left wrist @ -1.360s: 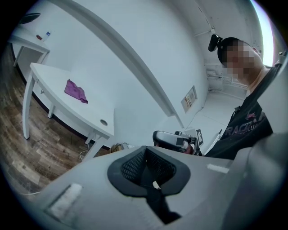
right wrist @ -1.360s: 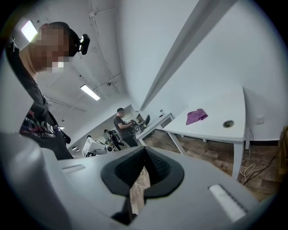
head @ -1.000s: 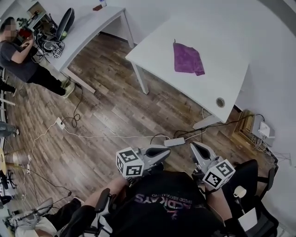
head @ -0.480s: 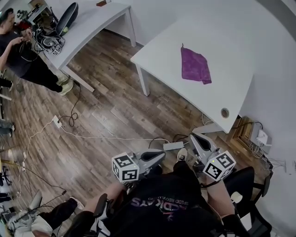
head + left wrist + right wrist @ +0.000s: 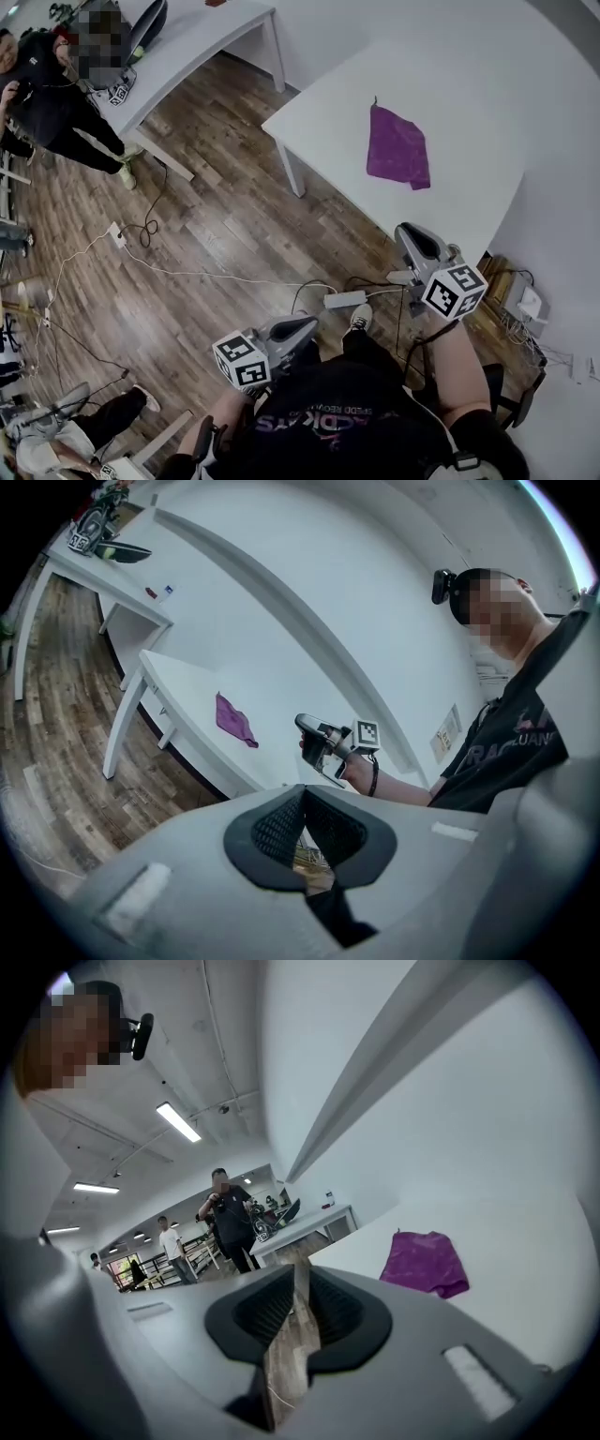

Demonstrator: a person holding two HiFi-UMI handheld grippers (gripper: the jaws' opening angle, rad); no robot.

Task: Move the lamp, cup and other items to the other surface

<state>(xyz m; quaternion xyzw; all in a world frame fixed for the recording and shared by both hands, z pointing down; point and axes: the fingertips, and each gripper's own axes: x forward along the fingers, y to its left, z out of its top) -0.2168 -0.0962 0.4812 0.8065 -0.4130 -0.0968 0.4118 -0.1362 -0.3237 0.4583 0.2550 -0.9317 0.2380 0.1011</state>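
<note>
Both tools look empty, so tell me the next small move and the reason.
Probably move the right tool toward the purple cloth on the white table. The tool's jaws have just been opening with nothing between them, and the cloth is the only item seen on that table.

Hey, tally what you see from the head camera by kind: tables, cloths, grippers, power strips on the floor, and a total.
White tables: 2, near table, far table
Purple cloth: 1
Grippers: 2, left gripper, right gripper, its jaws just opening, empty
Power strip: 1
Total: 6
</note>
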